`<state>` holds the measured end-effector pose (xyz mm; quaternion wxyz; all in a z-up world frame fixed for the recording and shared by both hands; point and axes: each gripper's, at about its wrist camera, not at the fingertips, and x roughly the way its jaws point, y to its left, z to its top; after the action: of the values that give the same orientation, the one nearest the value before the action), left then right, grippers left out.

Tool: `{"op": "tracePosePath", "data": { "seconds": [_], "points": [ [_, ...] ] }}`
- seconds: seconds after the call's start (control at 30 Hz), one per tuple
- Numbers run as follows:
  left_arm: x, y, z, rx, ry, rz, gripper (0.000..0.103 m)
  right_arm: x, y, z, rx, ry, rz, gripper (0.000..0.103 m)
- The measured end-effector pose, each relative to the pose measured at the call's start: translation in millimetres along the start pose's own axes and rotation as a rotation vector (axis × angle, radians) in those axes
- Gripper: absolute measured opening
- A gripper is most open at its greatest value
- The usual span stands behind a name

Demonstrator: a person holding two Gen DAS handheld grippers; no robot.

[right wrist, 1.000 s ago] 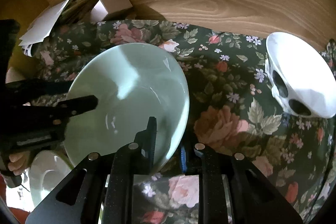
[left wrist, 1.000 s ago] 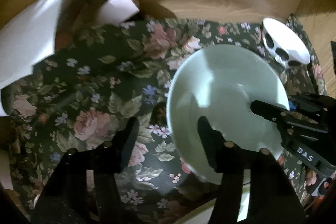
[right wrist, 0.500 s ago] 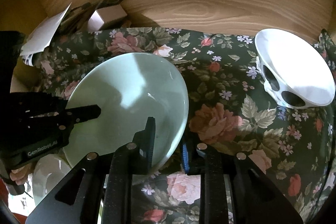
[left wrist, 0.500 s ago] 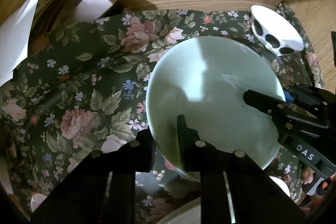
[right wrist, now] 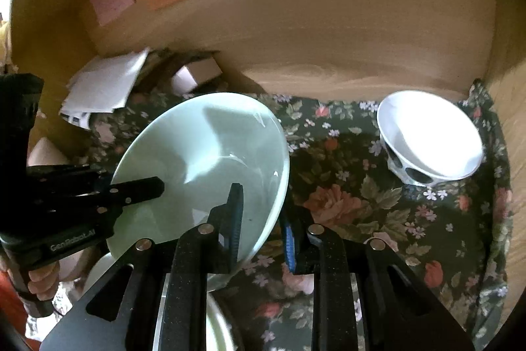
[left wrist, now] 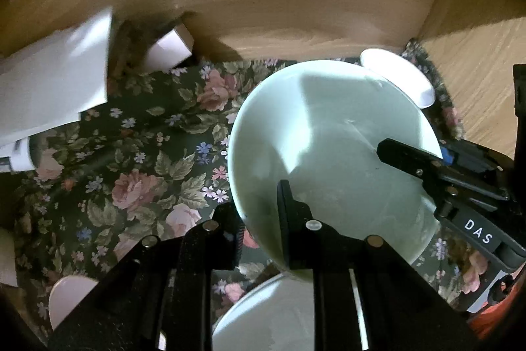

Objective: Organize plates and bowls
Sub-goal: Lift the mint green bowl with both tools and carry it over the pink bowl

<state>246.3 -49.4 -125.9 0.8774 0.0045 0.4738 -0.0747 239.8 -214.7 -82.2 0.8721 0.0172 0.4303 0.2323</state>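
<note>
The left gripper [left wrist: 259, 219] was found with its jaws pinching the near-left rim of the pale green bowl [left wrist: 332, 153], one finger inside the bowl and the other outside beneath the wall. The bowl was held clear of the floral cloth [left wrist: 138, 173] covering the counter and was tilted, its opening turned up toward the cameras. Below it, at the near edge of the left wrist view, lay the rim of a white plate [left wrist: 263, 318]; whether the bowl touched it could not be told.

The right gripper [right wrist: 263, 219] likewise had its jaws clamped on the bowl's rim, on the opposite side, blue pads either side of the wall. Both hands therefore carried the one bowl between them, neither being the nearer.

Further right, well apart from the held bowl, the white bowl [right wrist: 430, 137] with dark spots on its outer wall stood upright by the wooden back panel [right wrist: 328, 38]. In judgement, any stacking move would run rightward across the cloth toward it.
</note>
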Motion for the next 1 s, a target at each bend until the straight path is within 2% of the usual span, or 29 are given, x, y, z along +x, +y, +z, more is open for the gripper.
{"op": "tracePosePath", "data": {
  "seconds": [0.5,1.0],
  "points": [
    [-58.0,18.2,-38.5,-0.047,-0.096,0.014,0.018,-22.0,51.5,-6.0,-0.061,-0.062,0.036,0.020],
    [-107.3,66.6,-90.9,-0.131,-0.160,0.063,0.018,-19.5,112.7,-23.0,-0.131,-0.060,0.110,0.020]
  ]
}}
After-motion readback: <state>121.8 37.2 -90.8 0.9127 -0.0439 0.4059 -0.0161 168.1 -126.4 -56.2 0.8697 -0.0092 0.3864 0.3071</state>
